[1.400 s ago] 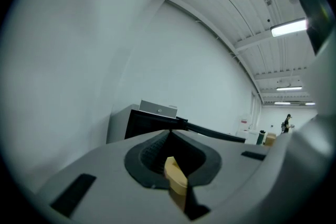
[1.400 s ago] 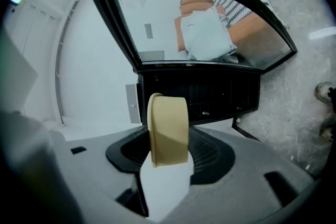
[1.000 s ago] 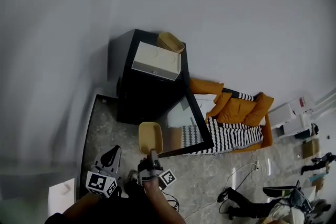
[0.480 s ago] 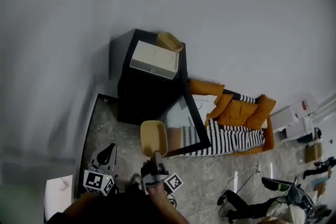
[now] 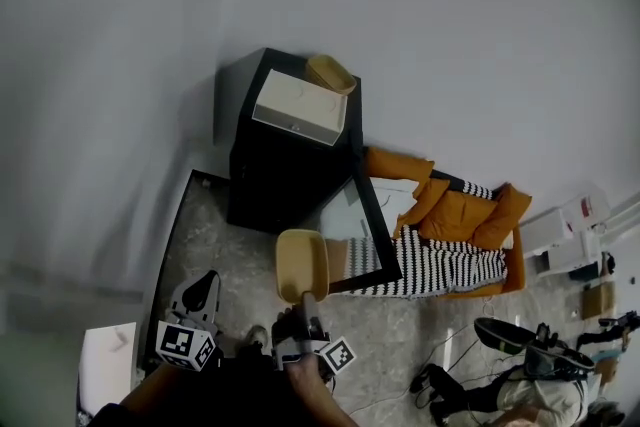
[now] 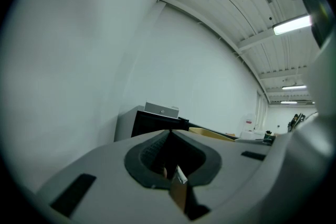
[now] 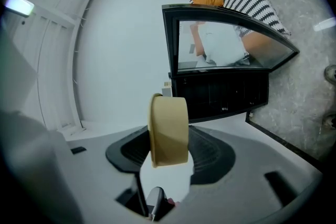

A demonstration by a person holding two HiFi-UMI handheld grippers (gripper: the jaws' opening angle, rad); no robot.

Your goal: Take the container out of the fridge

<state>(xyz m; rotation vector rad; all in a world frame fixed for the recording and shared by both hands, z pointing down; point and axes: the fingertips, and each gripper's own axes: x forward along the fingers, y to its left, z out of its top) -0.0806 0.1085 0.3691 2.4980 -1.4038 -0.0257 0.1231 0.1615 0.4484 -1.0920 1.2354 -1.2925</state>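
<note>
The black box-shaped fridge [image 5: 262,177] stands against the pale wall, its 1 glass-fronted door [image 5: 362,223] swung wide open toward the orange sofa with the striped blanket [image 5: 452,237]. On its top sit a white flat box [image 5: 300,107] and, behind that, a tan tub [image 5: 331,73].

The task's thing, a tan rounded-rectangle plastic container [image 7: 169,124], is already outside the fridge. In the head view it hangs over the speckled stone floor [image 5: 210,235], in front of the cabinet and just beside the door's free edge. The right gripper [image 5: 304,303] has its 2 jaws pinching the container by the near wall, so the tub juts out from the tips with no support underneath. Its inside is hidden from the right gripper view, and the head view is too small to show any contents.

The left gripper [image 6: 169,134] is low at the person's left side, well apart from the container. Its jaws are pressed together on nothing, pointing toward the fridge.

The removal looks essentially done, so what remains is probably carrying the tub clear. A grip on 1 wall lets the load lever downward (more so if anything is inside). It seems wise to keep the squeeze firm and the container level. Swinging it away from the door edge rather than across it should avoid a knock. The idle left gripper could steady the far rim or close the door.
</note>
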